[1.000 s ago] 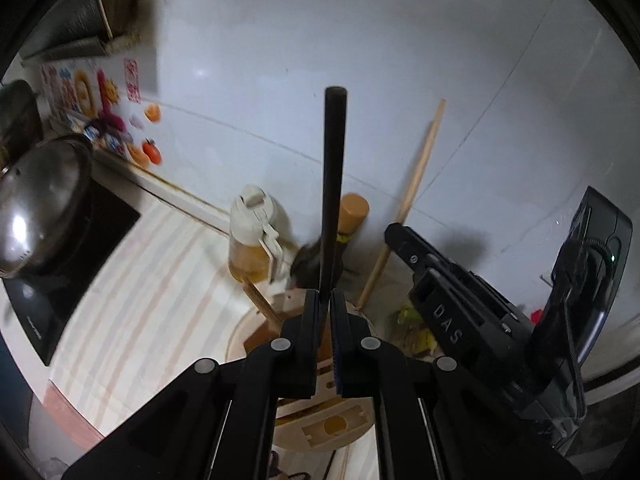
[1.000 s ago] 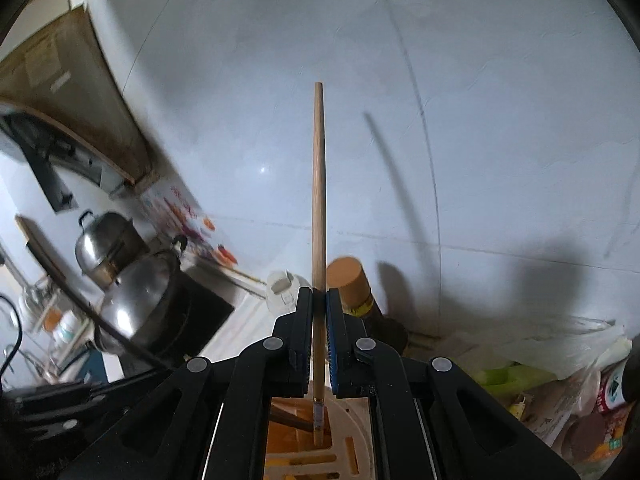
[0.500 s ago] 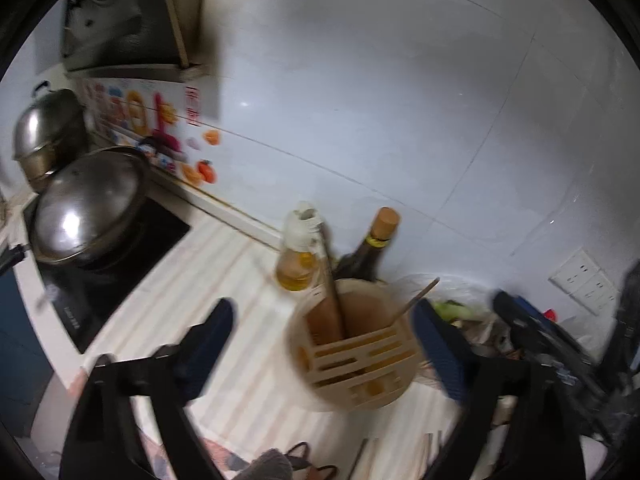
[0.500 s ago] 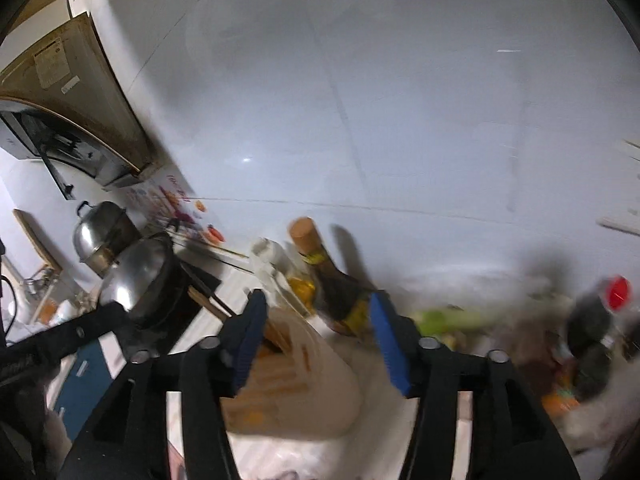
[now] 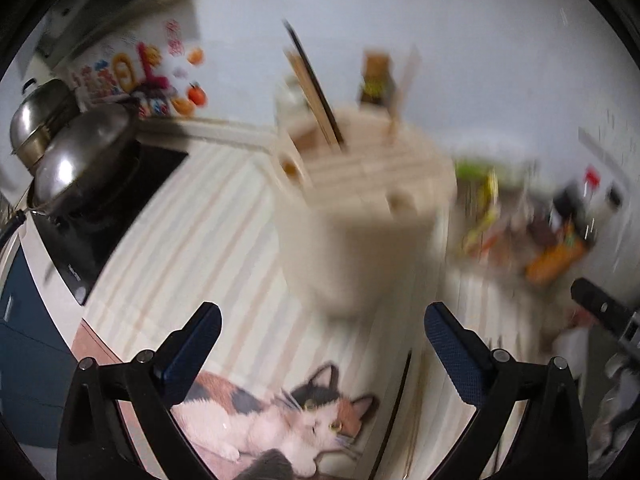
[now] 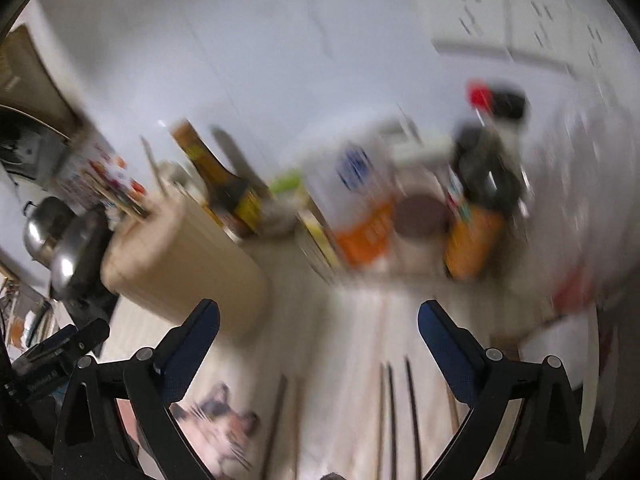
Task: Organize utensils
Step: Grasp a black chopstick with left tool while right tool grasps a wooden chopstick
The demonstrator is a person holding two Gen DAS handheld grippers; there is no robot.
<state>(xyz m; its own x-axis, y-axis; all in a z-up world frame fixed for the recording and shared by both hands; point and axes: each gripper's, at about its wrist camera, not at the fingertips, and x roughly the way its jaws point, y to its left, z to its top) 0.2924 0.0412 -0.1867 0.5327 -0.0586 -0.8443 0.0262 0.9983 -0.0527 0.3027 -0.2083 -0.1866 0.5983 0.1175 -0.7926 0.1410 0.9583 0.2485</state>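
Note:
The beige utensil holder (image 5: pixel 360 208) stands on the striped counter, blurred by motion. A dark chopstick and wooden ones (image 5: pixel 316 92) stick up out of it. My left gripper (image 5: pixel 322 320) hangs open just in front of the holder with nothing between its fingers. In the right wrist view the holder (image 6: pixel 180 264) is at the left. Several loose chopsticks (image 6: pixel 392 400) lie on the counter below my right gripper (image 6: pixel 318 320). Its jaws are opening wide and nothing is between them.
Steel pots (image 5: pixel 80 152) sit on a black cooktop at the left. A dark sauce bottle (image 6: pixel 228 184) stands behind the holder. Packets and bottles (image 6: pixel 472 216) crowd the back right by the wall. A cat-print mat (image 5: pixel 280 412) covers the near counter.
A second ago each gripper was shut on an upright chopstick over the holder. Both have let go and opened wide, the chopsticks stand in the holder, and both hands have drawn back and down.

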